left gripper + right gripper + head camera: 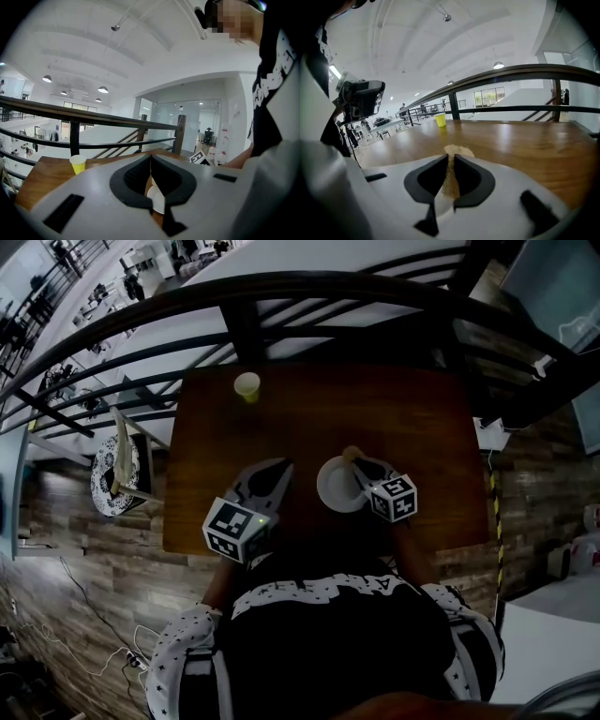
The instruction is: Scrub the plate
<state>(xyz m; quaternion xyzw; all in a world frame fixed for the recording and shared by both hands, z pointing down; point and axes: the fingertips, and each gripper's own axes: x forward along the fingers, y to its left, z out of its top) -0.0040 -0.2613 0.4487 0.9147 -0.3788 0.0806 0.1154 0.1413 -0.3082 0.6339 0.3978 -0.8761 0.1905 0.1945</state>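
A round white plate (336,489) lies on the brown wooden table (412,418), close to its near edge. My right gripper (357,465) reaches over the plate's right side and is shut on a tan sponge (352,455), whose tip sits at the plate's far rim. In the right gripper view the sponge (458,151) sticks out past the closed jaws of the right gripper (451,161). My left gripper (279,471) hovers just left of the plate, apart from it, shut with nothing held. Through the gap behind the left gripper (151,159) tips a bit of the plate (158,200) shows.
A yellow paper cup (247,386) stands upright at the far left of the table, also seen as the cup (78,164) and the cup (440,120). A dark railing (281,296) runs behind the table. The person's torso is against the near edge.
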